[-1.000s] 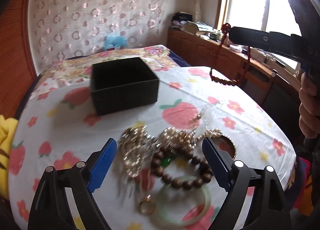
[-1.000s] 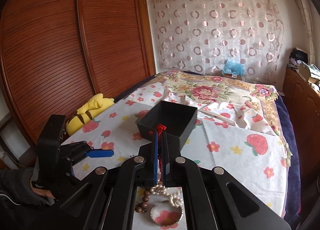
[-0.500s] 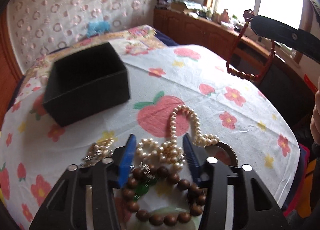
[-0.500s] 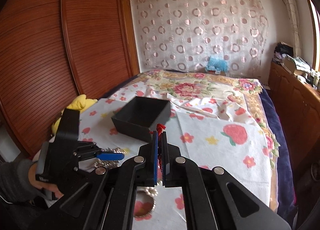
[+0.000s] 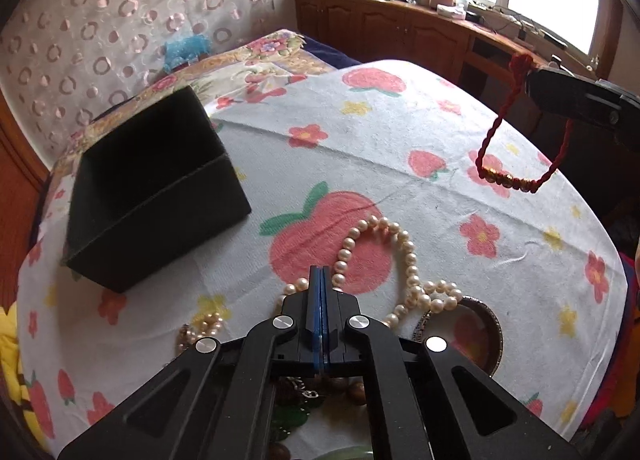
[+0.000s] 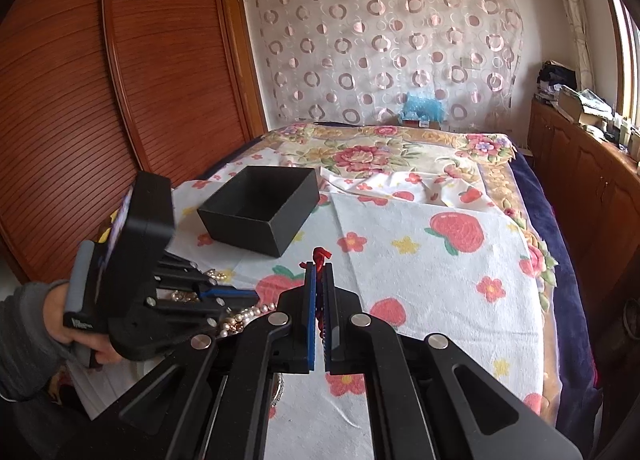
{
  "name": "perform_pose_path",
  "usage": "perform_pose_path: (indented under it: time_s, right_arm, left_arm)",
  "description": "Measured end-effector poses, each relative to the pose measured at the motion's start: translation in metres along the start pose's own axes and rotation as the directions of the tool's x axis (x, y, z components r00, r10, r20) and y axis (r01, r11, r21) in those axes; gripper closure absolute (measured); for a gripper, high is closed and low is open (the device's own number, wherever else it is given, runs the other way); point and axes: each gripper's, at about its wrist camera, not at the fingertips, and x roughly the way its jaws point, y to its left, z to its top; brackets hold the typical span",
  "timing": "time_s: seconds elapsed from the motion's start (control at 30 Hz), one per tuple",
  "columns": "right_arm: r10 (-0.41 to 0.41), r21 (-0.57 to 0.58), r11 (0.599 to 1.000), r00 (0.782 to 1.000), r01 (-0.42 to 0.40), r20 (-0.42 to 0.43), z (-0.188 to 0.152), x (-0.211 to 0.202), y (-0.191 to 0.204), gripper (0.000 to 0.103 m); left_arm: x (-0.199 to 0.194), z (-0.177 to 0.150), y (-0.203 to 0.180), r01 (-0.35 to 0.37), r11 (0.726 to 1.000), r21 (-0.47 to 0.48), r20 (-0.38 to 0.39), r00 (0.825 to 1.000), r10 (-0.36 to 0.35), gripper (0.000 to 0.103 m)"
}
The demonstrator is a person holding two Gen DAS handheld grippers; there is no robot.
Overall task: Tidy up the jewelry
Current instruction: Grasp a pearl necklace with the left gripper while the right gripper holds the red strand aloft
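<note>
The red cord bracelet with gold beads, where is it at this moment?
In the left wrist view the red cord bracelet hangs at the right, pinched in the right tool, above the strawberry-print cloth and beyond the pearl necklace.

- My left gripper tilts steeply downward; its jaws have just been closing and now meet, blue pads flush. Whether anything is pinched between them, I cannot tell.
- My left hand, in a grey sleeve, wraps its handle.
- My right gripper angles gently down, clamped on a red cord bracelet.
</note>
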Motion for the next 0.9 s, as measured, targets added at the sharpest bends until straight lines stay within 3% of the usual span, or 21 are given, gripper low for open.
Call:
perform_pose_path:
  time_s: [0.17, 0.33, 0.37, 0.47, 0.67, 0.73, 0.8, 0.9]
  right_arm:
    - [0.000, 0.000, 1.000, 1.000, 0.000, 0.001, -0.001, 0.000, -0.002, 0.100]
    - [0.000, -0.001, 1.000, 1.000, 0.000, 0.000, -0.001, 0.000, -0.001, 0.100]
    - [-0.002, -0.001, 1.000, 1.000, 0.002, 0.001, -0.002, 0.000, -0.001, 0.100]
    - [-0.001, 0.006, 1.000, 1.000, 0.001, 0.001, 0.000, 0.000, 0.000, 0.100]
    - [-0.007, 0.009, 1.000, 1.000, 0.007, -0.003, -0.003, 0.001, -0.001, 0.100]
    - [-0.006, 0.012, 1.000, 1.000, 0.006, -0.003, -0.003, 0.001, -0.003, 0.100]
    - [-0.006, 0.016, 1.000, 1.000, 0.006, -0.005, -0.006, 0.001, -0.004, 0.100]
    - [-0.008, 0.017, 1.000, 1.000, 0.008, -0.008, -0.010, 0.001, -0.006, 0.100]
  left_arm:
    - [-0.019, 0.004, 0.014, 0.013, 0.999, -0.040, 0.052, 0.999, -0.011, 0.103]
    - [-0.020, 0.007, 0.019, 0.036, 0.998, -0.054, 0.050, 0.998, -0.033, 0.103]
    - [-0.018, 0.007, 0.017, 0.036, 0.998, -0.048, 0.049, 0.998, -0.034, 0.099]
    - [-0.009, 0.009, 0.009, 0.057, 0.998, -0.040, 0.037, 0.998, -0.056, 0.069]
    - [0.017, 0.013, -0.007, 0.044, 0.999, 0.003, -0.005, 0.999, -0.044, 0.069]
    - [0.025, 0.014, -0.007, 0.032, 0.999, 0.010, -0.026, 0.999, -0.031, 0.074]
    - [0.025, 0.013, -0.006, 0.035, 0.999, 0.012, -0.020, 0.999, -0.035, 0.096]
    - [0.018, 0.013, -0.001, 0.025, 1.000, 0.001, -0.007, 1.000, -0.025, 0.097]
